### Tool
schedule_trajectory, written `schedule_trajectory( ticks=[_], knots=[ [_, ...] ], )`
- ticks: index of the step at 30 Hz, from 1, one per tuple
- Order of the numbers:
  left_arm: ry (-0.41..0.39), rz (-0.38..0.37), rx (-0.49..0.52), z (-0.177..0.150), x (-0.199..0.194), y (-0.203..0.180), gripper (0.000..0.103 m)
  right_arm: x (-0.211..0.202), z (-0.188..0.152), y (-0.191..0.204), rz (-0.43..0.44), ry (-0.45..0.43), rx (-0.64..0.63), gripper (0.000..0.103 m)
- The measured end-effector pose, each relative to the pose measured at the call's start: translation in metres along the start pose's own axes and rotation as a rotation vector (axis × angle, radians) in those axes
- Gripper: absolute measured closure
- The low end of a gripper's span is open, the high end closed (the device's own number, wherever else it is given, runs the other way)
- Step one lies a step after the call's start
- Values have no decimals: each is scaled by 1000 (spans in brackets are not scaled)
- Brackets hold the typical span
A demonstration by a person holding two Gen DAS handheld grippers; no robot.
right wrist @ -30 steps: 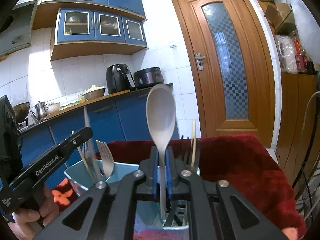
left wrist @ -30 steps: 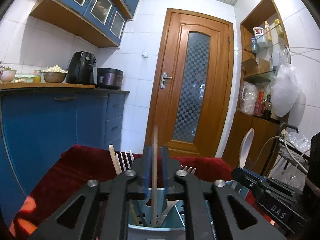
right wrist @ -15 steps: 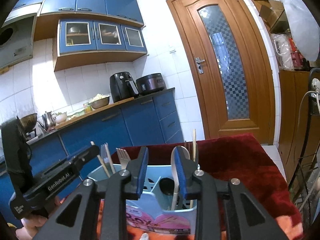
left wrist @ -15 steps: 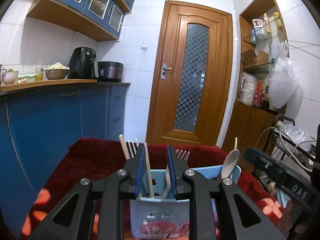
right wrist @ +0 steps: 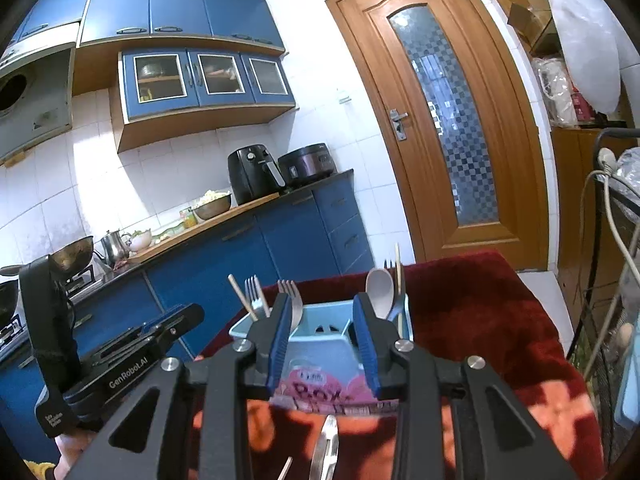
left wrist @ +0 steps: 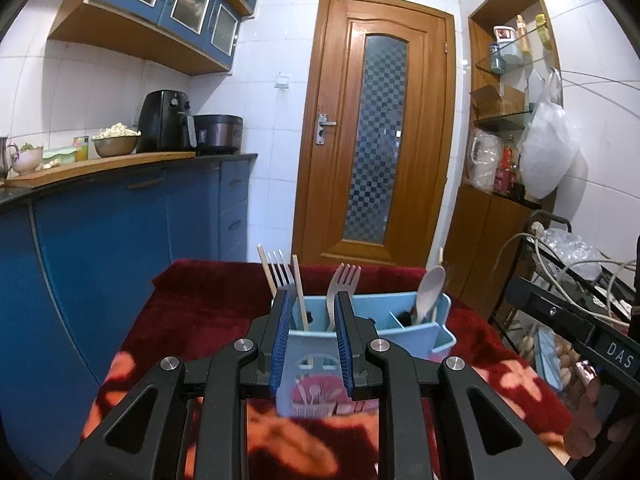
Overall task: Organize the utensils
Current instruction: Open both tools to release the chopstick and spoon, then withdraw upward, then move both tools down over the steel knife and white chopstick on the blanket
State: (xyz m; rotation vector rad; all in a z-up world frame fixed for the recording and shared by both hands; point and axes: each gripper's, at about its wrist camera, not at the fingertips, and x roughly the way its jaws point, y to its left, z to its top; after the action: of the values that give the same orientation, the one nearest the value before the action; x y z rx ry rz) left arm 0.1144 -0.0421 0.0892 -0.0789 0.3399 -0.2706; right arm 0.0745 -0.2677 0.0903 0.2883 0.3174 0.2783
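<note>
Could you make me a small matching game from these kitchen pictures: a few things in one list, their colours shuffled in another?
Things:
1. plastic utensil caddy with compartments
2. plush cloth covering the table
3. air fryer on the counter
4. rounded spoon standing in the caddy

Colours:
A. black
B. pale grey
C. light blue
D. dark red

Pairs: 1-C, 2-D, 3-A, 4-B
</note>
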Motion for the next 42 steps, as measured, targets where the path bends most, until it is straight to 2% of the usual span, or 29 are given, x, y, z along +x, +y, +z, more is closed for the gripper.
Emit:
schedule_trajectory(
  ticks=[15, 28, 42],
  knots=[
    [176, -5, -18, -24, -24, 0, 81, -39, -37, 1, -57, 113, 30, 67],
    [315, -16, 4, -58, -21, -11, 81, -54, -70, -10, -103, 205, 80, 65],
    [542, -59, 20, -98, 4, -37, 81, -63, -93, -30, -137, 271, 122, 65]
  ],
)
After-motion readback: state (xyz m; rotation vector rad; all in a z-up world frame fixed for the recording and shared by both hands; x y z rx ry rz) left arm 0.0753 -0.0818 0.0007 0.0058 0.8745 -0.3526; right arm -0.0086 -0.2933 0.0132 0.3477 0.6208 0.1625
